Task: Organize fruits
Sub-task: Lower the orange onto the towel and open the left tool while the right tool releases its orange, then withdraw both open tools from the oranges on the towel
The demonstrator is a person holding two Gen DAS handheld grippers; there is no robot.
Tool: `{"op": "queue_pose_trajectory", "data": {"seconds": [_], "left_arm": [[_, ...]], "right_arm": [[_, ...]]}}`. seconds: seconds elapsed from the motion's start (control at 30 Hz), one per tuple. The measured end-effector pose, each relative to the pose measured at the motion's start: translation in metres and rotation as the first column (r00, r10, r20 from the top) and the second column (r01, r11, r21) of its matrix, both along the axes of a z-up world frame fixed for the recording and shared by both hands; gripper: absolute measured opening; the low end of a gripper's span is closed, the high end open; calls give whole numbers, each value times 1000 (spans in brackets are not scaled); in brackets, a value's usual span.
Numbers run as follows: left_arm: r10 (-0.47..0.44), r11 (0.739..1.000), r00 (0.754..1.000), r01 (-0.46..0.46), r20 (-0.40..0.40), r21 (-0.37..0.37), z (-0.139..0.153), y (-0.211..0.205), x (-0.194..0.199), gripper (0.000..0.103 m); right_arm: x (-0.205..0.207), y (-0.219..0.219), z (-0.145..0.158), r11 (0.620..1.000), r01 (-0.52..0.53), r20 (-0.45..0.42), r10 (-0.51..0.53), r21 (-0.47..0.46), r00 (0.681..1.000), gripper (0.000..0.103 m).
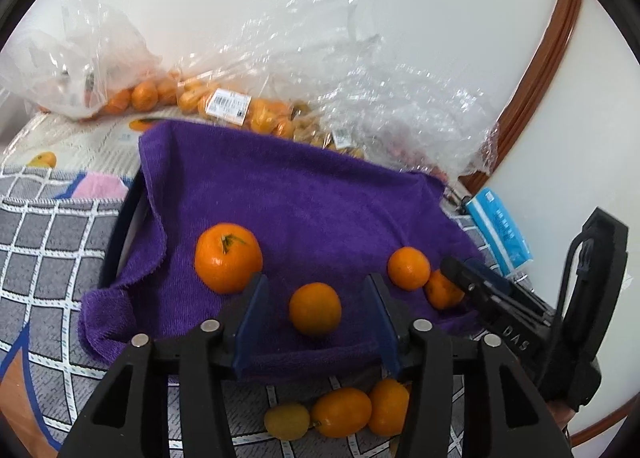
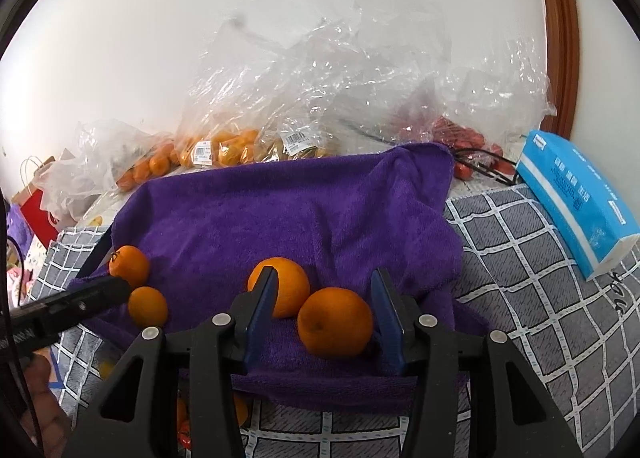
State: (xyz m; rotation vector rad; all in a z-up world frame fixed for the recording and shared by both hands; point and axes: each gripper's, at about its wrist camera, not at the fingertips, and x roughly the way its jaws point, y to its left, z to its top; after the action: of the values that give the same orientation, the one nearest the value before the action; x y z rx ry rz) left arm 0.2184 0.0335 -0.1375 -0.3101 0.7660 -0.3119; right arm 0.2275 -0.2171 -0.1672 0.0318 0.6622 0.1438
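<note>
A purple towel (image 1: 304, 194) (image 2: 280, 210) carries several loose oranges. In the left wrist view a small orange (image 1: 315, 308) rests on the towel between the blue pads of my left gripper (image 1: 316, 279), with a gap on each side, so it is open. A bigger orange with a stem (image 1: 228, 258) lies just past its left finger. In the right wrist view my right gripper (image 2: 325, 271) is open around another orange (image 2: 335, 322), which sits close to the right pad and clear of the left one. A second orange (image 2: 280, 290) lies behind the left finger.
Clear plastic bags of oranges (image 1: 224, 102) (image 2: 224, 146) and red fruit (image 2: 460, 134) line the white wall behind the towel. A blue tissue pack (image 2: 576, 194) lies on the grey checked cloth (image 2: 520, 258). Several kumquats (image 1: 340, 412) sit in front of the towel. A dark rim (image 1: 120, 226) shows under the towel's left edge.
</note>
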Motion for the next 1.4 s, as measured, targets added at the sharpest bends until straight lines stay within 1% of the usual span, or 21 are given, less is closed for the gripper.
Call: {"op": "queue_pose_trajectory", "data": {"seconds": [0.17,0.3,0.47,0.57,0.67,0.73,0.9,1.07,1.23,1.3,1.33,1.4], "left_arm": [[15,1000,1000,-14,26,-22,7,5,-3,51],[42,999,998,-41,44,-20,10,9,-4,51],[73,997,996,-71,58,-31,14,18,-4,53],[98,995,993,-96,70,-32,17,24,-4,55],[117,992,990,-114,76,-45,19,30,-5,57],[128,991,988,-123,84,-58,22,35,-6,58],[152,987,983,-146,106,-68,27,42,-10,59],[169,984,980,-161,110,-75,29,45,-10,59],[177,983,977,-169,115,-77,30,47,-11,60],[176,983,978,-168,111,-79,29,47,-11,60],[176,983,978,-168,111,-79,29,47,-10,60],[175,983,979,-168,108,-76,28,46,-9,60]], "right_arm": [[-6,1,5,1000,-8,30,8,4,1000,48],[-11,0,12,1000,4,62,-5,17,998,48],[-14,-1,21,999,-13,48,11,39,999,48],[-21,1,24,998,-12,16,11,54,1000,48],[-34,6,20,997,-27,-17,28,67,999,48],[-44,13,16,998,-39,-39,41,49,998,46],[-62,31,3,996,-82,-78,84,26,993,45],[-58,36,-9,994,-92,-131,99,57,986,44],[-47,41,-20,995,-81,-168,91,66,982,43],[-43,41,-25,993,-82,-191,97,85,977,41],[-42,41,-27,993,-83,-202,100,87,974,34],[-44,40,-26,993,-84,-195,99,86,976,34]]}}
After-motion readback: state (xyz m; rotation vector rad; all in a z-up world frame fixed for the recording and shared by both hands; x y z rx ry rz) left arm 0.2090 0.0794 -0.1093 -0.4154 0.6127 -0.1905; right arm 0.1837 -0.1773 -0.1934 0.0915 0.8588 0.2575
